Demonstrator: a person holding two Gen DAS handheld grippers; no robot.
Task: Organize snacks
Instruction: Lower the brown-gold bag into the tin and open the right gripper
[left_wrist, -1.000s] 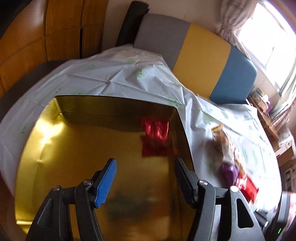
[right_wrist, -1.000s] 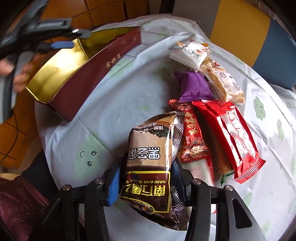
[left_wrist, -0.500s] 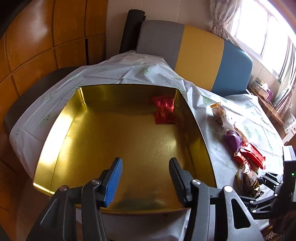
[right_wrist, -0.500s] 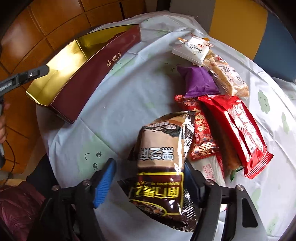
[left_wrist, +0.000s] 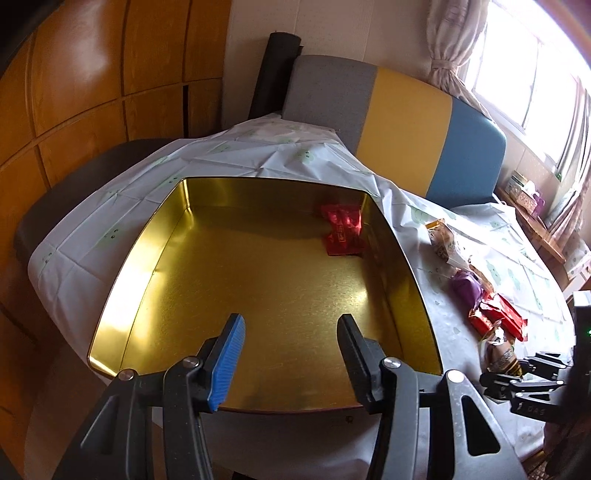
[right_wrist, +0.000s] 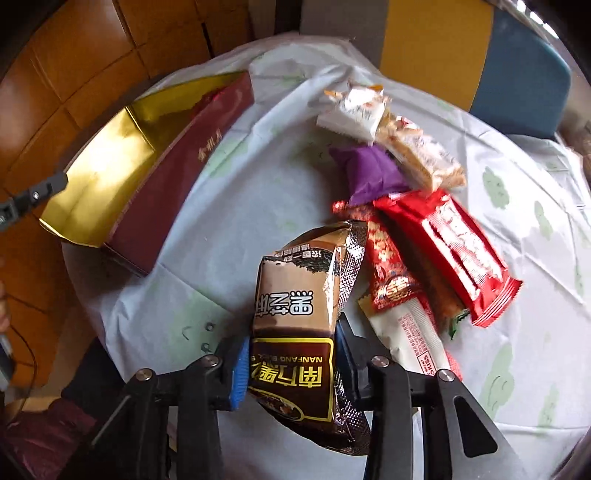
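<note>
Over the clothed desk (right_wrist: 229, 206), the right gripper (right_wrist: 291, 363) had just closed on the brown packet (right_wrist: 299, 314), seemingly firmly; it needed lifting clear toward the gold tin (left_wrist: 155, 258), where the left gripper (left_wrist: 290, 354) hung apart, empty.

Setting: home, dining corner. Evidence: round table under a pale tablecloth (left_wrist: 280, 155) printed with small green figures; padded bench back (left_wrist: 402, 125) in grey, yellow and blue panels behind it; wood-panelled wall (left_wrist: 92, 85); window (left_wrist: 532, 62) with tied-back patterned curtain (left_wrist: 454, 40); low wooden shelf (left_wrist: 535, 229) of small household items beneath the window. On the table: gold-lined tin (left_wrist: 155, 236) and loose wrapped snacks (right_wrist: 436, 236).
</note>
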